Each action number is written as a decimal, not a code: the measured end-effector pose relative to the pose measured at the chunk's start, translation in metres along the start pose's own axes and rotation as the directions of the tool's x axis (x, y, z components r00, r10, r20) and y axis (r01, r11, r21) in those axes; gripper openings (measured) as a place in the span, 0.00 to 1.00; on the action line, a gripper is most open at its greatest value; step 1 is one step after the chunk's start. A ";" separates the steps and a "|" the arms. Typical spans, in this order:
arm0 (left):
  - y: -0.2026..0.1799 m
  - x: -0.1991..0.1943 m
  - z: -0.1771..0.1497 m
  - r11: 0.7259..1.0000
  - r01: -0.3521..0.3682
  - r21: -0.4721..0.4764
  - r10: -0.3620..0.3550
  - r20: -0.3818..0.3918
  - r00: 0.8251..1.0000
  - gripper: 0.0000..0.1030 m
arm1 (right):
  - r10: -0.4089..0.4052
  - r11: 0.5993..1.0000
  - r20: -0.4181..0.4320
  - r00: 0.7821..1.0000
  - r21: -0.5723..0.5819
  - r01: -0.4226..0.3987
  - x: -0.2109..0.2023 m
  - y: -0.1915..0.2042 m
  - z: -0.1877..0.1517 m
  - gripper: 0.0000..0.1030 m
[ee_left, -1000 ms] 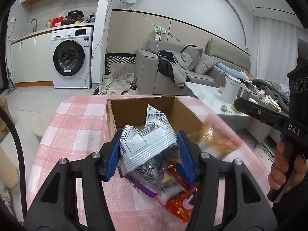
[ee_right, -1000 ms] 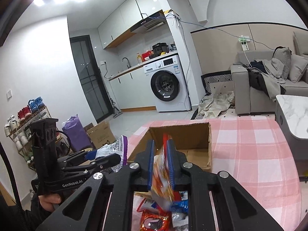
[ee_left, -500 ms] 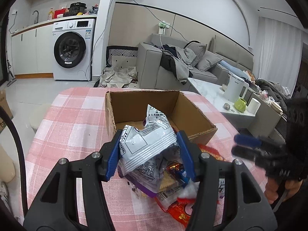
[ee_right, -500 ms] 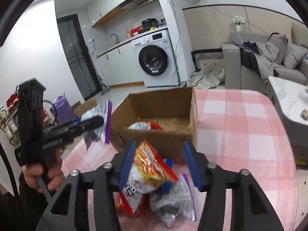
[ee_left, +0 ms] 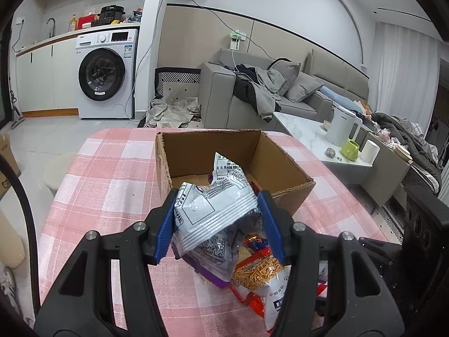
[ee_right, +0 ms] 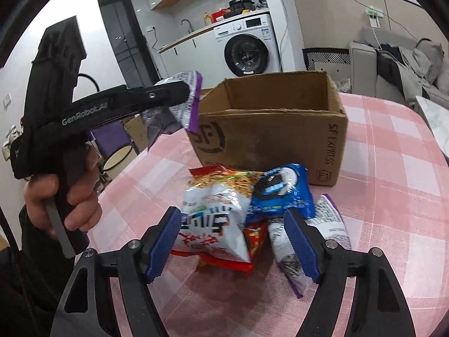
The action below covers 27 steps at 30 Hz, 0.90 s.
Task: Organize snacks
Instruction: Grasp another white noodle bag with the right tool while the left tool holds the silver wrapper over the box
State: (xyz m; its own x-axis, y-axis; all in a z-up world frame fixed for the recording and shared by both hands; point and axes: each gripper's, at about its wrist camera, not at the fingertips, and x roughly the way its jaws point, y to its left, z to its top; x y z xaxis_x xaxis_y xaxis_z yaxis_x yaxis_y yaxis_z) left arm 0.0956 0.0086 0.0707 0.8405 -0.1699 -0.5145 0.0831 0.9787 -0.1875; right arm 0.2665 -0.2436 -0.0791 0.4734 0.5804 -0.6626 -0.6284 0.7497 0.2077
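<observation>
Snacks (ee_right: 238, 219) are heaped on the pink checked cloth (ee_right: 393, 168) below the box (ee_right: 269, 137), mid-frame. A silver packet (ee_left: 213, 210) is clamped in the left gripper (ee_left: 216, 219). Only the right view shows "SF EXPRESS" on the box and "GenRobot.AI" on that gripper. The right gripper (ee_right: 233, 241) has just been opening, its jaws apart around the heap.

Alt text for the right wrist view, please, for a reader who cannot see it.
The right claw, its jaws just opened, hangs over a pile of snack packets on a pink checked tablecloth, before an open cardboard box. At left, a hand holds the left claw, shut on a silver-and-purple packet.
</observation>
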 end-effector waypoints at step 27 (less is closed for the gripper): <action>0.008 -0.002 0.004 1.000 0.003 -0.010 -0.003 0.007 1.000 0.52 | -0.018 0.999 0.079 0.997 0.038 0.015 -0.004 -0.002 0.031 0.44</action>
State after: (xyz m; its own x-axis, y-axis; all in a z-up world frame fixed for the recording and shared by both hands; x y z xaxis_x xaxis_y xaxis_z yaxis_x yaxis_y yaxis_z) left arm 0.0967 0.0171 0.0740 0.8440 -0.1722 -0.5079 0.0804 0.9770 -0.1976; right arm 0.2849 -0.2376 -0.0543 0.5322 0.5902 -0.6070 -0.5970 0.7700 0.2252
